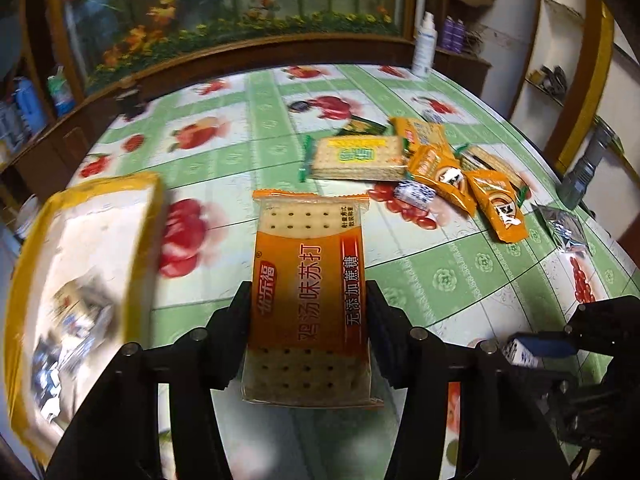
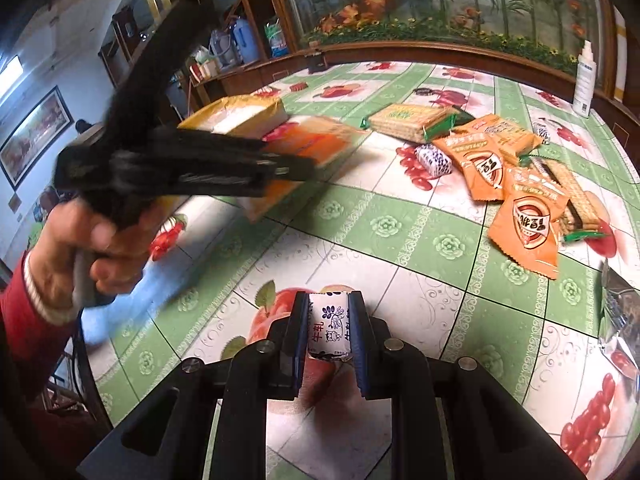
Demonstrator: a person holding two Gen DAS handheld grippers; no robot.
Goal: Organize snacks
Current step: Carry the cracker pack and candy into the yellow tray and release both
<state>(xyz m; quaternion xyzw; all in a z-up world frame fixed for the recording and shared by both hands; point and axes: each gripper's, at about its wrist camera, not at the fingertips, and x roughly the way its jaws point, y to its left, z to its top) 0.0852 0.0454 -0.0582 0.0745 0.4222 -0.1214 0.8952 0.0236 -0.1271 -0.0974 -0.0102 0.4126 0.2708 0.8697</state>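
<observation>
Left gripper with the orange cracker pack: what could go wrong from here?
1. The left gripper pinches the orange cracker pack only across its middle, with both ends overhanging; it may tilt or slip, or the crackers may crack.
2. The yellow-rimmed box beside it is motion-blurred, so a drop could miss it.
3. The right gripper holds a small candy near the left arm; they might collide.

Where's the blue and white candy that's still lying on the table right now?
In the right wrist view, the loose blue-and-white candy lies right of centre on the tablecloth, in front of the green-edged cracker pack and just left of the orange snack packets.
</observation>
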